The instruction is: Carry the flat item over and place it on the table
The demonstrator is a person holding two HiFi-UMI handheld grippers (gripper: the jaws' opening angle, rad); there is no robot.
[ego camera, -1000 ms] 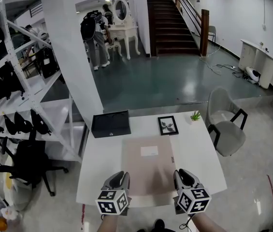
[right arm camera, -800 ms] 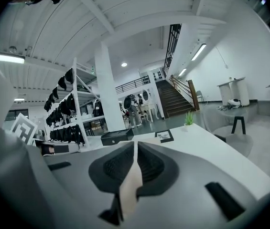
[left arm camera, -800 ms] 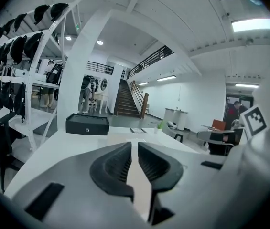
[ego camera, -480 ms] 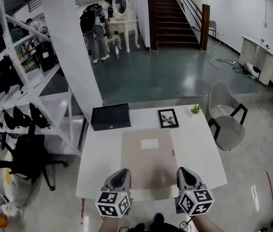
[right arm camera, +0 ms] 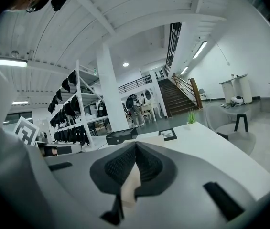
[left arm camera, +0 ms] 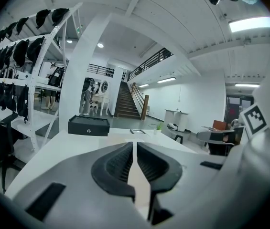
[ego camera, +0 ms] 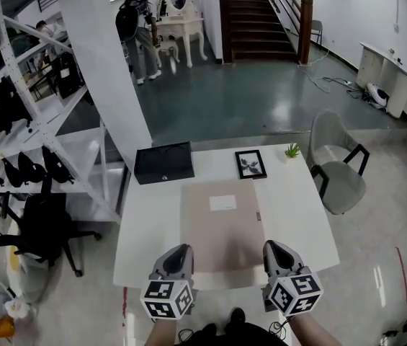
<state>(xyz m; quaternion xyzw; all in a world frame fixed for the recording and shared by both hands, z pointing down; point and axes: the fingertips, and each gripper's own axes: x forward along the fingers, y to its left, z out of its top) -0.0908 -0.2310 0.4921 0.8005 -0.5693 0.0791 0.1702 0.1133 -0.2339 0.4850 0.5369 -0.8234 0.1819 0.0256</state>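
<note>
The left gripper (ego camera: 180, 249) is clamping its jaws fully shut on the near left corner of the flat item (ego camera: 221, 229), a thin strip of beige board showing between the ribbed pads in the left gripper view. The right gripper (ego camera: 271, 245) is doing the same at the near right corner, its jaws pressing together on the same pale edge. A marker cube on each gripper is facing up towards the head camera.

The flat item (a beige sheet with a small white label (ego camera: 222, 203) towards its far end) is lying lengthwise down the middle of the white surface (ego camera: 293, 215), its near edge running between the two grippers. Whether that edge is resting on the surface or lifting just off it cannot be told.

Beyond the sheet, a black case (ego camera: 163, 163) is sitting at the far left of the surface, a framed picture (ego camera: 250, 164) is lying beside it, and a small potted plant (ego camera: 292, 151) is standing at the far right corner. A grey chair (ego camera: 336, 182) is standing just off the right side and a shelving rack (ego camera: 37, 135) is running along the left.
</note>
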